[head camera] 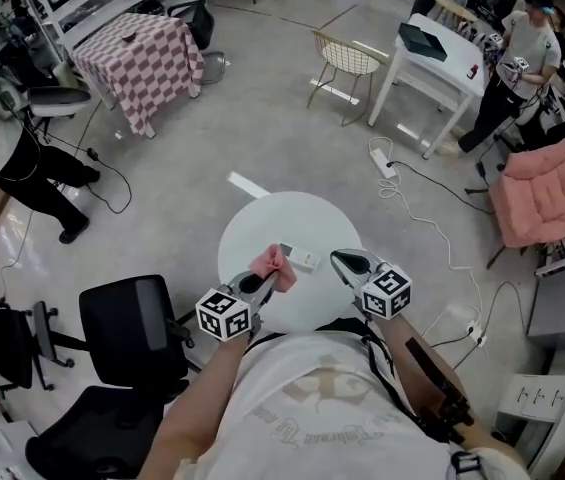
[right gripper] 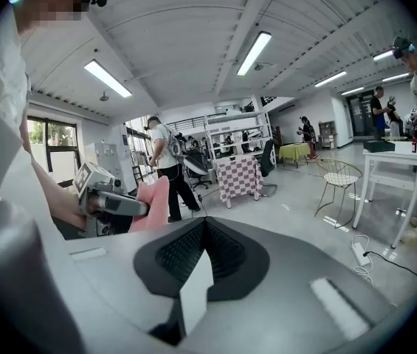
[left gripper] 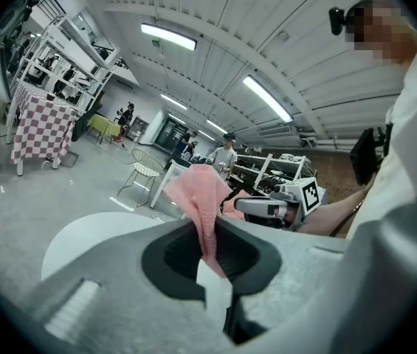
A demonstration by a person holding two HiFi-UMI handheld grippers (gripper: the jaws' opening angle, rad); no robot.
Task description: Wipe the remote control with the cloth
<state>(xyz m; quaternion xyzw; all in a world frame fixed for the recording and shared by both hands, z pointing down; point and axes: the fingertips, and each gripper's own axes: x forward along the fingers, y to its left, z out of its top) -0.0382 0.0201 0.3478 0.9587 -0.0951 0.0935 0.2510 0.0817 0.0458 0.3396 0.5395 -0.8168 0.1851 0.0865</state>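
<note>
A pink cloth [head camera: 275, 264] hangs pinched in my left gripper [head camera: 274, 280], lifted over the near left part of the round white table [head camera: 292, 213]. In the left gripper view the cloth [left gripper: 202, 198] stands up out of the closed jaws of that gripper [left gripper: 208, 227]. The white remote control [head camera: 305, 259] lies flat on the table, just right of the cloth. My right gripper [head camera: 345, 262] is shut and holds nothing; it hovers to the right of the remote. In the right gripper view its jaws [right gripper: 202, 231] meet with nothing between them, and the cloth [right gripper: 153, 201] shows to the left.
A black office chair [head camera: 127, 323] stands close to the table's left. Farther off are a wire chair [head camera: 345, 60], a white desk [head camera: 440, 53], a checkered table [head camera: 142, 53] and a pink-cushioned seat [head camera: 542, 193]. A power strip with cables [head camera: 384, 163] lies on the floor. People stand around.
</note>
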